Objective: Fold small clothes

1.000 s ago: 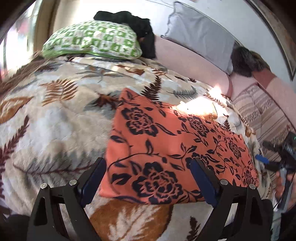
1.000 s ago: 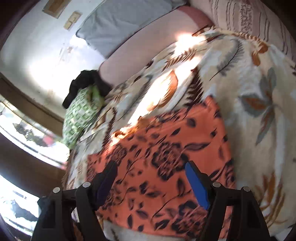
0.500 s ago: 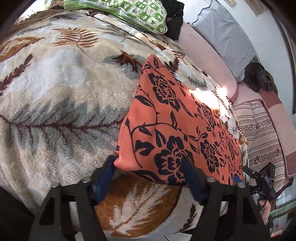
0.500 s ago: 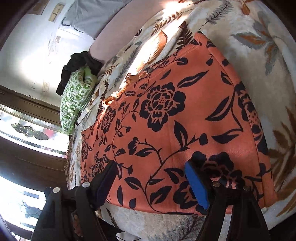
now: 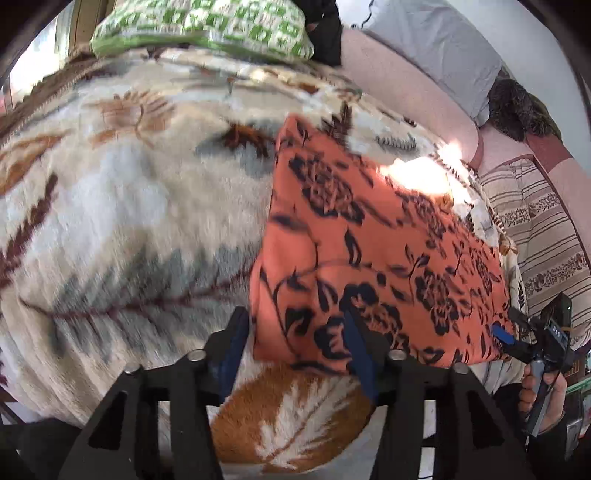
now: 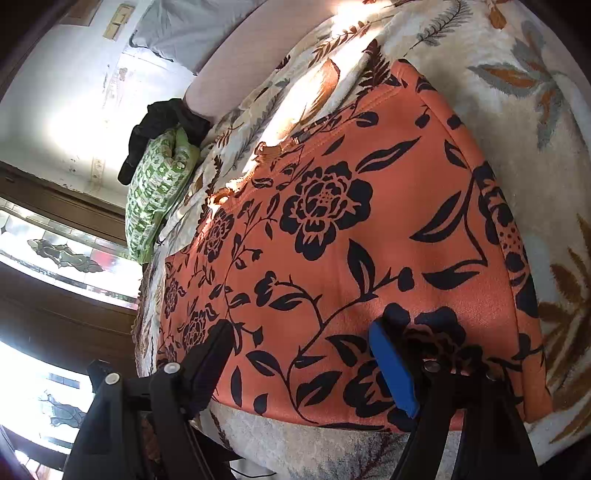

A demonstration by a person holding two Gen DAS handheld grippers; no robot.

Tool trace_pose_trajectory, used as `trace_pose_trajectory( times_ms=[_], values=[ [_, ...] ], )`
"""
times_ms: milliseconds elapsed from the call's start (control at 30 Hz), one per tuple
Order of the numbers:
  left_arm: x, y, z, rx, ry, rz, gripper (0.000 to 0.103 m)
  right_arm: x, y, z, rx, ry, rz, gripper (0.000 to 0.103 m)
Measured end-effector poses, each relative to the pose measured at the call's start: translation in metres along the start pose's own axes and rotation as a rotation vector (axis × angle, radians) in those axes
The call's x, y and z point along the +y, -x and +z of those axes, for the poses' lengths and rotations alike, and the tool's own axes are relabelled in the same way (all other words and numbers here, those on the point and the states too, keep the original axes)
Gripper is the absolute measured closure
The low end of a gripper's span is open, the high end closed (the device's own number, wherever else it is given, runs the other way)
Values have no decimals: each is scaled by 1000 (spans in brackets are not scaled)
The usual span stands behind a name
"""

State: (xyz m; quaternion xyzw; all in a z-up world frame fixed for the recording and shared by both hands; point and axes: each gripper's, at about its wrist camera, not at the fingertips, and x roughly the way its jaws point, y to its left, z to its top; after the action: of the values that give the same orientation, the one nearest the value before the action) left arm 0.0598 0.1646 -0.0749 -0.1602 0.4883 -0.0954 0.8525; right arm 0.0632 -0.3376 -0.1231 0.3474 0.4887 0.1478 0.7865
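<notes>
Since half a second ago the left tool (image 5: pixel 295 339) has pulled back slightly, its wide-spread fingers straddling the near left corner of the orange floral garment (image 5: pixel 369 258), gripping nothing. The right tool (image 6: pixel 310 354) has barely shifted, also wide, over the garment's near edge. A green patterned pillow (image 5: pixel 207 29) and dark clothing (image 6: pixel 162 125) lie at the bed's head. The garment lies flat on the leaf-print blanket (image 5: pixel 129 203).

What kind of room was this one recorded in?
Most likely a bedroom: a leaf-print fleece blanket covers a bed, with a green patterned pillow and a grey pillow by the wall. The orange floral garment lies on top.
</notes>
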Motion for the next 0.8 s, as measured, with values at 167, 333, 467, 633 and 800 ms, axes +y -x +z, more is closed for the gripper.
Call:
trace_pose_trajectory(
  times_ms=[167, 333, 467, 633, 800],
  values=[
    [-2, -25, 71, -46, -66, 7, 29, -6, 2, 0, -6, -2, 35, 24],
    [0, -103, 127, 87, -62, 22, 80, -11, 5, 1, -1, -18, 68, 24],
    [0, -124, 137, 111, -69, 79, 84, -9, 10, 6, 12, -32, 73, 24],
    [-16, -106, 130, 51, -169, 118, 76, 4, 35, 57, -93, 12, 84, 24],
    [-20, -125, 132, 81, -208, 165, 52, -13, -2, 131, -61, -34, 121, 24]
  ],
)
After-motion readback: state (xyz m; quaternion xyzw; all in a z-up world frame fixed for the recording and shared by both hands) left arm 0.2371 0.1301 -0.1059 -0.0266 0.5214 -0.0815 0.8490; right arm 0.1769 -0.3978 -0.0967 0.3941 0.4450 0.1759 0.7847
